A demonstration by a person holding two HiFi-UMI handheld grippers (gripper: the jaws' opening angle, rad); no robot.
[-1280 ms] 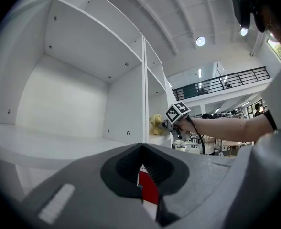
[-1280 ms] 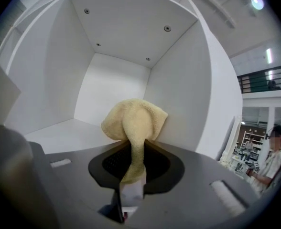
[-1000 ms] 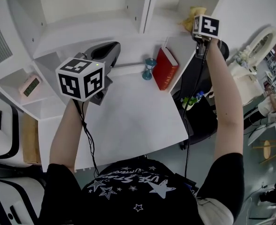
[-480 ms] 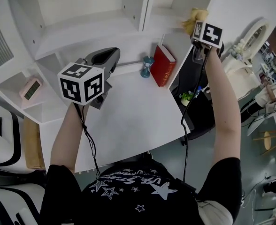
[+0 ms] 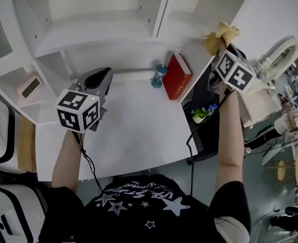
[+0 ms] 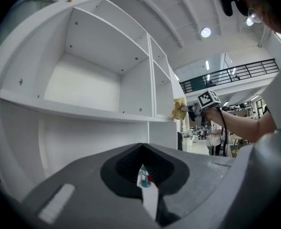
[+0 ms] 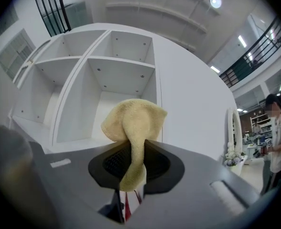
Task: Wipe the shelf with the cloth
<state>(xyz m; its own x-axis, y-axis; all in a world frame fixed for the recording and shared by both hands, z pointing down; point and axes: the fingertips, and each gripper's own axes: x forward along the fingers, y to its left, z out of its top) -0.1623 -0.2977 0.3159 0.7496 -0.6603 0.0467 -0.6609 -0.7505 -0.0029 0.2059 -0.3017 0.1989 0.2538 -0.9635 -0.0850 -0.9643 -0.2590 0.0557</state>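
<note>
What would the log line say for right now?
right gripper: shut on cloth | cloth: near right end of shelf | left gripper: shut, empty, over desk

The right gripper (image 5: 221, 47), clamped on the crumpled yellow terry cloth (image 5: 221, 33), is now out of the right-hand compartment of the white shelf unit (image 5: 179, 32). The cloth now sits at the front edge of the unit's right side panel, whereas a second ago it lay on the compartment's board. The left gripper (image 5: 97, 79) is lower and further back than before, away from the rear edge of the white table (image 5: 139, 130) and nearer its left edge.
</note>
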